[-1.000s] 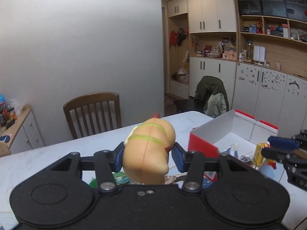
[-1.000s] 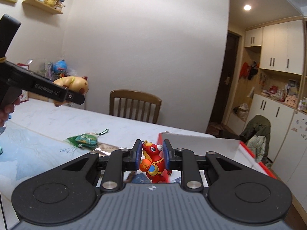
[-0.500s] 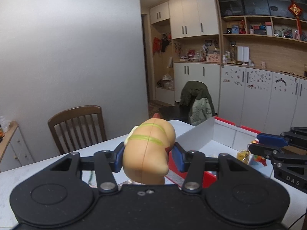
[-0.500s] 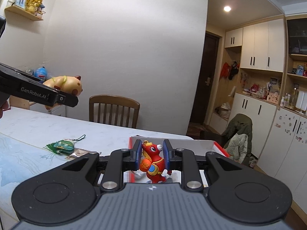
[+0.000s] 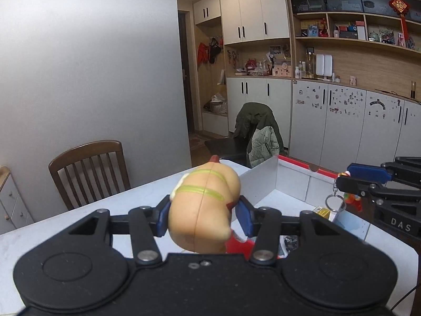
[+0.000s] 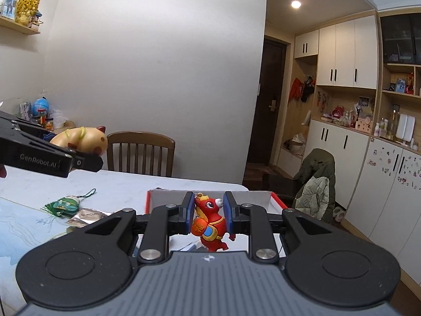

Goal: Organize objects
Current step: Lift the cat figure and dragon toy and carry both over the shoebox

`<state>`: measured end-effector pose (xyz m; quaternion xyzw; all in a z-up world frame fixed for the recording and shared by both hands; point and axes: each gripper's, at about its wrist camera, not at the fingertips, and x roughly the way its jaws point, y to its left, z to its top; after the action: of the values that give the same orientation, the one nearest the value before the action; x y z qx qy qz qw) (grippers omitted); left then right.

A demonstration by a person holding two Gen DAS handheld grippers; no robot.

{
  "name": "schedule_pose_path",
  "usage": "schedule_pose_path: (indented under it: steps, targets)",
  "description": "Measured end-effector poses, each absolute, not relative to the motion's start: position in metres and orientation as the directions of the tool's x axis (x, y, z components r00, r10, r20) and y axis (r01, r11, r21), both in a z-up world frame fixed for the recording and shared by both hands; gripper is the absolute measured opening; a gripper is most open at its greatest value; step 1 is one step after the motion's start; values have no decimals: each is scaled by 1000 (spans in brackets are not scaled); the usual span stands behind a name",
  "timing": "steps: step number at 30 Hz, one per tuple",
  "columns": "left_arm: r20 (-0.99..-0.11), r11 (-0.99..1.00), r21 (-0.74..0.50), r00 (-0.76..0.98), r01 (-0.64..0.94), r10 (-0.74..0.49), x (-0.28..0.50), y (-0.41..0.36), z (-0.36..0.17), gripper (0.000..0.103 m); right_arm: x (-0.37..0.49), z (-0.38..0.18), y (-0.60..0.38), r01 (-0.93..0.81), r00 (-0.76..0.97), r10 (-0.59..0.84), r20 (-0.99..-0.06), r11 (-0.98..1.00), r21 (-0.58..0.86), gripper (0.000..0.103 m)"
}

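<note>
- Two toys are in the air at once, one per gripper, both near the open box with the red rim at the far end of the table.
- The left gripper has its jaws closed on a tan animal toy. The body is round and smooth and bulges well above the pads, so a quick tilt or jolt could squeeze it out, and it would likely roll on the table.
- The right gripper has its jaws pinched narrowly on a small red bull figure. In the left view its key ring hangs loose below, over the box; the ring could snag on the box wall or a finger when let go.
- Both grippers are heading for the same box, judging by where they hang, so they could knock together above it.
- The box already holds small items, only partly visible; a toy dropped from height may bounce out or scatter them.
- A green tasselled charm and a foil packet lie on the table, well apart from the box, not yet tidied.
</note>
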<state>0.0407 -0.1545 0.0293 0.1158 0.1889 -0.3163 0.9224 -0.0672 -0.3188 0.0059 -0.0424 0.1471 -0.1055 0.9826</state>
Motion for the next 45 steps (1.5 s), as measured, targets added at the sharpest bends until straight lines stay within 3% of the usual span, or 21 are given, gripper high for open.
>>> schedule_pose_path:
  steps: [16,28,41,45]
  targets:
    - [-512,752,58,666,656,-542,71,-219,3,49,-23,-19,-377,232,896,-229,-380,972,-39,22]
    - [-610,753,56,620,655,-494,94,-248,-27,49,15,-53,-396,255,825,-222,-520,967,-7,22]
    - [-707,760,47,559,648,-433,121,-275,-54,49,59,-67,-397,255,702,-215,-679,966,-42,22]
    - [-729,761,98,567,641,-384,125,-281,-62,49,80,-68,-396,265,636,-253,-729,959,-101,22]
